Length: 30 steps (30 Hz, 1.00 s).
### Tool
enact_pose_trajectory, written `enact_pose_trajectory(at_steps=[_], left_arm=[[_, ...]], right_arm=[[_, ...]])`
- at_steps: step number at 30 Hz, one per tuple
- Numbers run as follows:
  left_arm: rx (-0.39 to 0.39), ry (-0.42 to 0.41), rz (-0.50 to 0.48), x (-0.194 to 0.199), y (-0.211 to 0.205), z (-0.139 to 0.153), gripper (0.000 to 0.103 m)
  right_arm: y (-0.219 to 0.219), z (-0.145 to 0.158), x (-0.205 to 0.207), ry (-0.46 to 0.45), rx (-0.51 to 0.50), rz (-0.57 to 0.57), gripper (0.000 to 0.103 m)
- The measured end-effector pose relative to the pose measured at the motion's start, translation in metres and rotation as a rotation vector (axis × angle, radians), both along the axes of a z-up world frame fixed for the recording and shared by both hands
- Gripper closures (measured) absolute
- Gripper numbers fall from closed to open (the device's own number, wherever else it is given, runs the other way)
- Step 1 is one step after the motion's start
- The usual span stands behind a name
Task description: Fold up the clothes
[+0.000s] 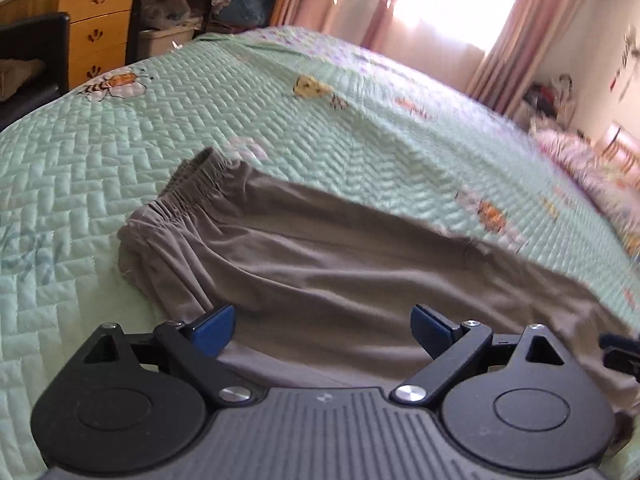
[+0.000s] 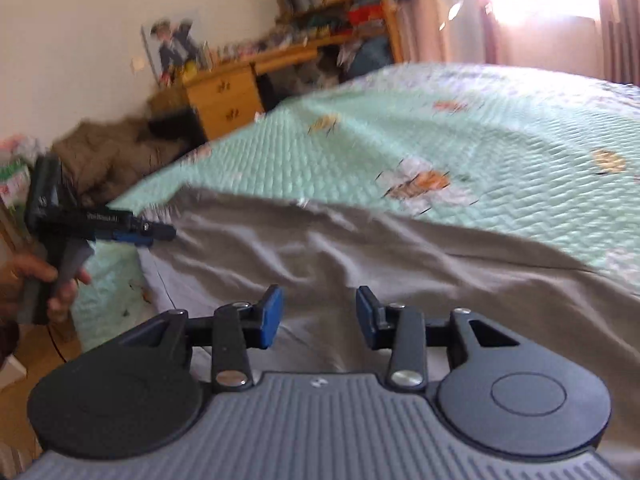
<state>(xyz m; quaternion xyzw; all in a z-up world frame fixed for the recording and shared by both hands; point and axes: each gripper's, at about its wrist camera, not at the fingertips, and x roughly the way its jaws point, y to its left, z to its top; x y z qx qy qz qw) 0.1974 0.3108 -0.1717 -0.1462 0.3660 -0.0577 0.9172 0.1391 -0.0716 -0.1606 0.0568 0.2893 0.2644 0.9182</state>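
1. Bed (image 1: pixel 280 120): covered by a mint-green quilted spread with embroidered insects. Its right side dissolves into motion blur in the left wrist view, and the right wrist view is blurred throughout.
2. Grey-brown trousers (image 1: pixel 320 248): laid flat across the near part of the bed, the gathered elastic waistband (image 1: pixel 192 184) at the left. The legs run out of frame to the right, and the near edge is hidden behind the gripper bodies.
3. Wooden desk with drawers (image 1: pixel 98 36): stands beyond the bed; the shelves above it are cut off by the frame, their contents too small to identify.
4. Left gripper (image 1: pixel 322 330): jaws wide apart above the trousers, with nothing between the blue pads. In the right wrist view it appears from the side, held by a hand (image 2: pixel 52 284); white lettering on its arm is too blurred to read.
5. Right gripper (image 2: pixel 319 316): jaws apart over the cloth, not clamped on anything. A small emblem on the grey housing is illegible.
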Motion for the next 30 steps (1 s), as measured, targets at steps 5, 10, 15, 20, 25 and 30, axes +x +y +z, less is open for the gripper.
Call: enact_pose_trajectory(at_steps=[5,10,15,20,25,30], left_arm=[[0.047,0.004,-0.083,-0.011,-0.024,-0.001,0.001],[0.161,0.046,-0.102,-0.004,-0.039,-0.023,0.001],[0.115,0.033,-0.077,-0.007,-0.03,-0.01,0.002],[-0.041,-0.007,-0.087,0.0,-0.025,0.013,0.002],[0.131,0.026,-0.143,0.047,-0.069,0.011,0.002],[0.163,0.078,-0.088,0.098,-0.079,-0.002,0.002]], right_arm=[[-0.04,-0.009,-0.022,0.007,-0.014,-0.131,0.045],[-0.042,-0.052,-0.024,0.129,-0.117,-0.13,0.044],[-0.042,-0.038,-0.021,0.108,-0.031,-0.142,0.044],[-0.039,-0.019,0.006,0.102,0.133,-0.071,0.045],[-0.027,-0.017,0.058,0.1,0.095,-0.087,0.057],[-0.021,-0.033,0.105,0.164,-0.045,-0.145,0.069]])
